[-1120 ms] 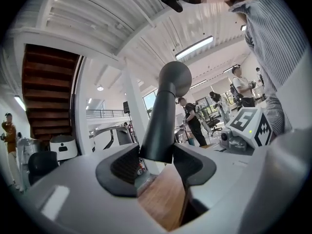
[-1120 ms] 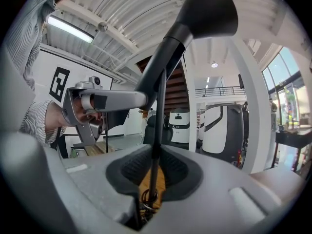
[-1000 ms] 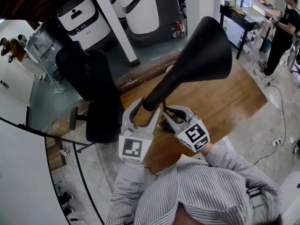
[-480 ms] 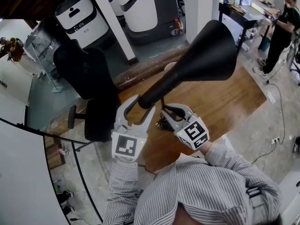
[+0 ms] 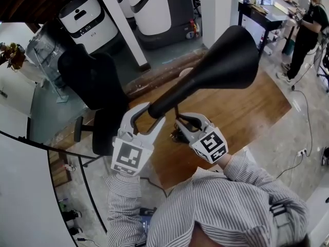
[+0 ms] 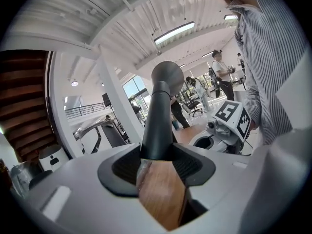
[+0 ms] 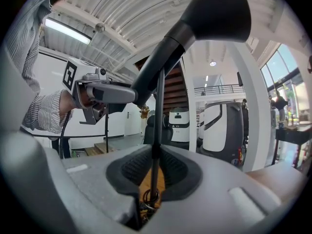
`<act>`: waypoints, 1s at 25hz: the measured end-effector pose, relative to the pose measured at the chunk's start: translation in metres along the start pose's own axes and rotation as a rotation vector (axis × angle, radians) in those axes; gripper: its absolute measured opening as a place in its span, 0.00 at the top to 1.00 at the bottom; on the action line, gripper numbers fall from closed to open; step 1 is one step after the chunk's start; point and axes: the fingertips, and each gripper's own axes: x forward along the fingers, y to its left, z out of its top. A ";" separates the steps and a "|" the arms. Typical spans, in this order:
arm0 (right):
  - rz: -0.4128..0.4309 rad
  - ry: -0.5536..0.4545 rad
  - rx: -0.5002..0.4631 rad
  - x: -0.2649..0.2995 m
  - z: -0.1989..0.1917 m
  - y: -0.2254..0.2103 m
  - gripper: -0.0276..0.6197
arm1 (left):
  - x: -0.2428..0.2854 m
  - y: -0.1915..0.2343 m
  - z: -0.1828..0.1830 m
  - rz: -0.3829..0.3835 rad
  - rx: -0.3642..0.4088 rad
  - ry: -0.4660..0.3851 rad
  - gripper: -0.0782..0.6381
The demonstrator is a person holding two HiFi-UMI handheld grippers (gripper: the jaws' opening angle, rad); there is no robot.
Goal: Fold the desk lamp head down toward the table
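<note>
The black cone-shaped lamp head (image 5: 221, 66) slants up and to the right above the wooden table (image 5: 247, 112). My left gripper (image 5: 146, 116) straddles its narrow neck (image 6: 157, 116). The jaws are closing, with both pads touching the neck. My right gripper (image 5: 180, 123) is shut on the thin black stem (image 7: 158, 111), which rises between its pads to the lamp head (image 7: 214, 13). In the left gripper view, the left gripper (image 6: 156, 162) has the table's wood showing below the neck. In the right gripper view, a cable loop lies below the right gripper (image 7: 155, 172).
A black office chair (image 5: 97, 86) stands past the table's left end. White machines (image 5: 87, 17) are behind it. At the far right a person (image 5: 308, 30) stands by a black desk (image 5: 262, 14). A glass-edged white surface (image 5: 25, 189) fills the lower left.
My left gripper has rolled, and its marker cube has swung left and down. The lamp neck sits deeper between its jaws. The right gripper has stayed put on the stem.
</note>
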 end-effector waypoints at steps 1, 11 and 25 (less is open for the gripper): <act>-0.001 0.000 0.001 0.000 0.000 0.000 0.88 | 0.000 0.000 0.000 -0.008 0.005 0.009 0.60; -0.009 0.001 0.012 -0.001 0.000 0.000 0.88 | 0.000 -0.002 0.001 -0.064 0.029 0.053 0.60; -0.009 0.000 0.011 -0.001 -0.001 0.000 0.88 | -0.002 -0.002 0.001 -0.101 0.070 0.091 0.60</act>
